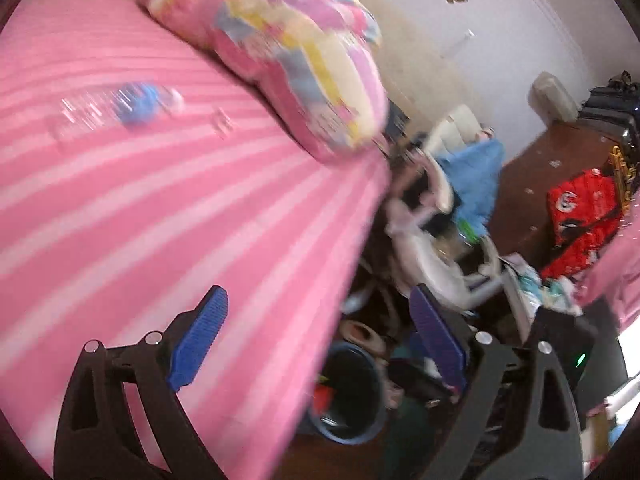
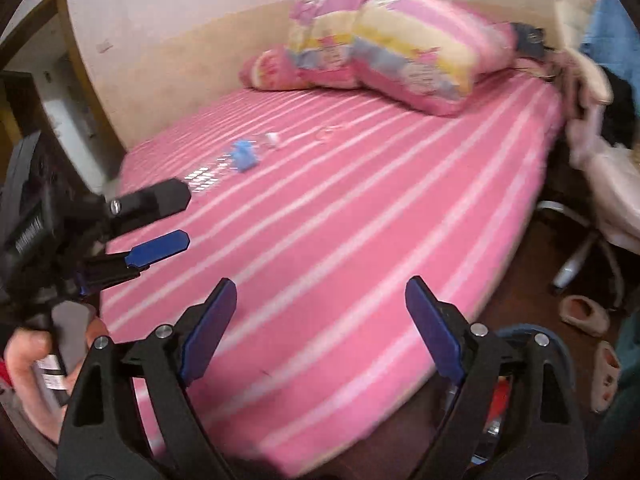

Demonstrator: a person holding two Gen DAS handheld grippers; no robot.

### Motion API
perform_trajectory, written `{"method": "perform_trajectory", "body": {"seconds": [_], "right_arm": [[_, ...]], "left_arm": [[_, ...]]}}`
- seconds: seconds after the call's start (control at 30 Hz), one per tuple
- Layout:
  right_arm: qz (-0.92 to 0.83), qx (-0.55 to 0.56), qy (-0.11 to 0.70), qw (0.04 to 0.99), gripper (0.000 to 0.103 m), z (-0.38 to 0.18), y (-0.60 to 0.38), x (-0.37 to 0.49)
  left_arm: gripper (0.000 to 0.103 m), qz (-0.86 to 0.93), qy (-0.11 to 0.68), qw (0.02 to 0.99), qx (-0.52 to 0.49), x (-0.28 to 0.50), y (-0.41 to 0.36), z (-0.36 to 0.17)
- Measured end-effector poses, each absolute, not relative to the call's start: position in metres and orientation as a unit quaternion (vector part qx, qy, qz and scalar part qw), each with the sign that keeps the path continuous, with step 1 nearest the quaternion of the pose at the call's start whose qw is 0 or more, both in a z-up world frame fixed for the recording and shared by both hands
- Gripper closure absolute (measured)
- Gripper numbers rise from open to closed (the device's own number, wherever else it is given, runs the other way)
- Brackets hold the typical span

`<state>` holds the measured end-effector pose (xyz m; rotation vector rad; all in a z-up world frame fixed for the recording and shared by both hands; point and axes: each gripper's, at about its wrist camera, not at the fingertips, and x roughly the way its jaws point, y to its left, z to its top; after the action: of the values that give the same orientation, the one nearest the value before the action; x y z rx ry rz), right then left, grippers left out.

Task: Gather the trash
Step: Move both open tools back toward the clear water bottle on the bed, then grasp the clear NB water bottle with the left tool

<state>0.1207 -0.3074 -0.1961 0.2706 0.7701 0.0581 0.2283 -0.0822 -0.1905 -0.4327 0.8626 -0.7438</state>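
Closest to me, my right gripper (image 2: 320, 320) hangs over the near edge of the bed (image 2: 340, 220), its blue-padded fingers (image 2: 208, 332) spread wide with nothing between them. Just left of it my left gripper (image 2: 160, 220) shows side-on over the pink striped sheet, fingers apart too, nothing in them. On its own camera the left gripper (image 1: 320, 340) straddles the bed's edge, one finger over the sheet, the other over the floor clutter.

Down beside the bed stands a blue bin (image 1: 352, 392) with something red inside. Pale slippers (image 2: 584, 314) lie on the brown floor near a swivel chair base (image 2: 576, 248).

Further out, mid-mattress, lies the trash: a clear plastic bottle (image 2: 232, 160) with a blue label, on its side, blurred. Just past it sits a small clear scrap (image 2: 326, 133), too smeared to identify. Both are well apart from my fingers.

At the far end, a folded pink, yellow and blue quilt (image 2: 392, 44) is heaped by the wall.
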Motion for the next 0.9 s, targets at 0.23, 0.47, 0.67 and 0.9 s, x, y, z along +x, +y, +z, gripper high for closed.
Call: {"method": "perform_trajectory", "body": {"seconds": [0.23,0.47,0.67,0.9], "right_arm": [[0.106,0.178,0.411,0.888,0.015,-0.194,-0.243,0.239],[0.15,0.301,0.462,0.821,0.013,-0.205,-0.209,0.362],[0.156,0.378,0.501,0.762,0.013,-0.225,-0.196,0.436],[0.134,0.444,0.546,0.697,0.013,-0.264,-0.189,0.492]], "left_arm": [[0.013,-0.282,0.371,0.866,-0.182,0.311,-0.001,-0.206],[0.013,-0.229,0.377,0.892,-0.097,0.392,0.024,-0.211],[0.013,-0.234,0.385,0.892,-0.045,0.442,0.029,-0.223],[0.013,-0.241,0.43,0.869,-0.03,0.481,0.024,-0.249]]}}
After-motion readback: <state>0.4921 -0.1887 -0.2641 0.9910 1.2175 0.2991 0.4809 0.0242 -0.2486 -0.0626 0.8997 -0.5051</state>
